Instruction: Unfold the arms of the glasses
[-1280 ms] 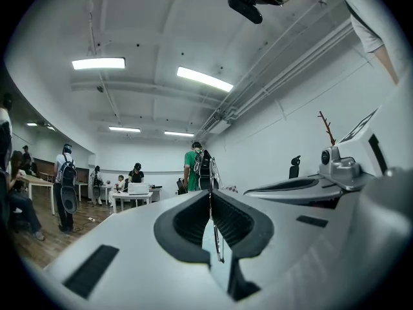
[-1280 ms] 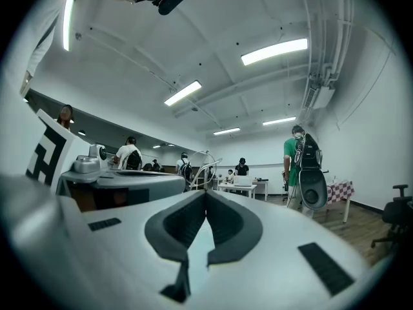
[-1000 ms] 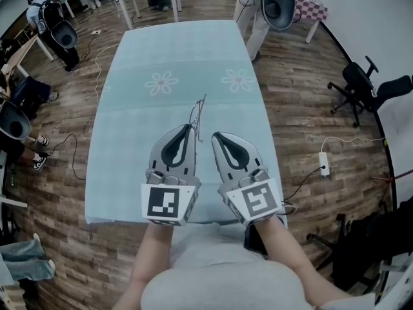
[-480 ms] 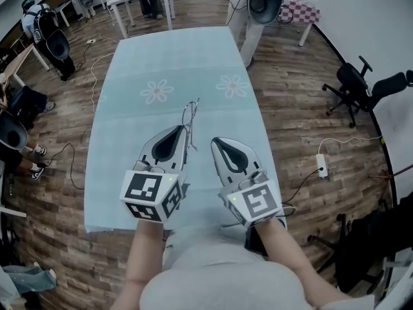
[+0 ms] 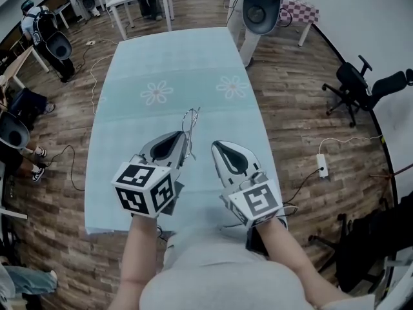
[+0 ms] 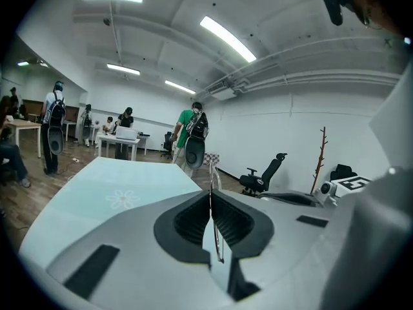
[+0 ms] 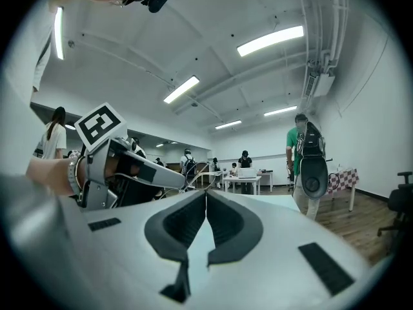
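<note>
Glasses [image 5: 189, 118] in left tongs [image 5: 186, 137] over table [image 5: 161, 57], well inside its edges

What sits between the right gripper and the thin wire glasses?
Only bare pale blue tablecloth shows in the head view between the right gripper and the thin wire glasses.

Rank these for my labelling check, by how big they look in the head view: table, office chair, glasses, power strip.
1. table
2. office chair
3. glasses and power strip: similar in extent, so unranked; the strip lies farther off, on the floor.
</note>
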A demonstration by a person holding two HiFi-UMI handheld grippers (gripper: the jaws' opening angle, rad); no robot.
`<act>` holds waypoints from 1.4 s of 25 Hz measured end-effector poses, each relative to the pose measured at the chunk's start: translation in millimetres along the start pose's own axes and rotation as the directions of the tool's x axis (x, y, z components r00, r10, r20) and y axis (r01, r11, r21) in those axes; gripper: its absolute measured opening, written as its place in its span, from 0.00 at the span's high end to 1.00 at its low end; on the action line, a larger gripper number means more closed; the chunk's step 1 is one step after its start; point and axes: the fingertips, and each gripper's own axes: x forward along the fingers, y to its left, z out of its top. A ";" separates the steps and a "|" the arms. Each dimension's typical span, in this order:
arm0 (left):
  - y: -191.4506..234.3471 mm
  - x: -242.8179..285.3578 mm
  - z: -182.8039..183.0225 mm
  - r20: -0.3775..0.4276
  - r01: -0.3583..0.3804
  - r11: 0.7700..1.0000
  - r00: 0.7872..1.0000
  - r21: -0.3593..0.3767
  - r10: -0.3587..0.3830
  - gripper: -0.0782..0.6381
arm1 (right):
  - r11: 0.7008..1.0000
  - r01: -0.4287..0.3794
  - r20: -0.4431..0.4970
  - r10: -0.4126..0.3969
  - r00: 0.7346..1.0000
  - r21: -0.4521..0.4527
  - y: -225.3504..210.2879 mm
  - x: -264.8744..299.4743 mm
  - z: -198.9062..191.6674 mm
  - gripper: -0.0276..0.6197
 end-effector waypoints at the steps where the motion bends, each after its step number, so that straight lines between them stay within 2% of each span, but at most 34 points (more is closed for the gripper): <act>1: 1.0 0.6 -2.4 -0.016 0.006 1.000 1.000 -0.015 -0.007 0.87 | 1.000 -0.004 -0.004 0.004 1.000 0.003 0.7 0.1 -1.5 0.94; 10: 7.2 7.4 -19.2 -0.168 0.046 0.998 0.984 -0.050 -0.054 0.87 | 0.998 -0.047 -0.041 0.049 0.998 0.039 9.0 2.2 -16.6 0.94; 14: 11.2 8.1 -31.5 -0.235 0.049 0.998 0.970 -0.037 -0.056 0.87 | 0.997 -0.048 -0.054 0.051 0.997 0.067 9.2 3.5 -24.2 0.94; 18: 14.0 7.6 -41.5 -0.279 0.068 0.995 0.956 -0.073 -0.086 0.87 | 0.993 -0.066 -0.068 0.073 0.995 0.099 14.5 6.9 -31.6 0.94; 23: 13.0 16.5 -47.4 -0.328 0.081 0.994 0.939 -0.079 -0.103 0.87 | 0.988 -0.090 -0.096 0.102 0.990 0.122 12.5 8.2 -41.5 0.94; 28: 17.6 22.8 -53.1 -0.392 0.105 0.989 0.909 -0.107 -0.139 0.87 | 0.987 -0.084 -0.111 0.099 0.989 0.133 9.5 9.0 -45.4 0.94; 30: 17.4 23.3 -51.3 -0.409 0.112 0.989 0.901 -0.095 -0.141 0.87 | 0.985 -0.093 -0.119 0.110 0.987 0.144 10.1 8.9 -46.9 0.89; 35: 15.2 24.5 -46.3 -0.421 0.120 0.990 0.897 -0.072 -0.139 0.87 | 0.972 -0.184 -0.168 0.208 0.964 0.147 27.9 12.7 -57.1 0.66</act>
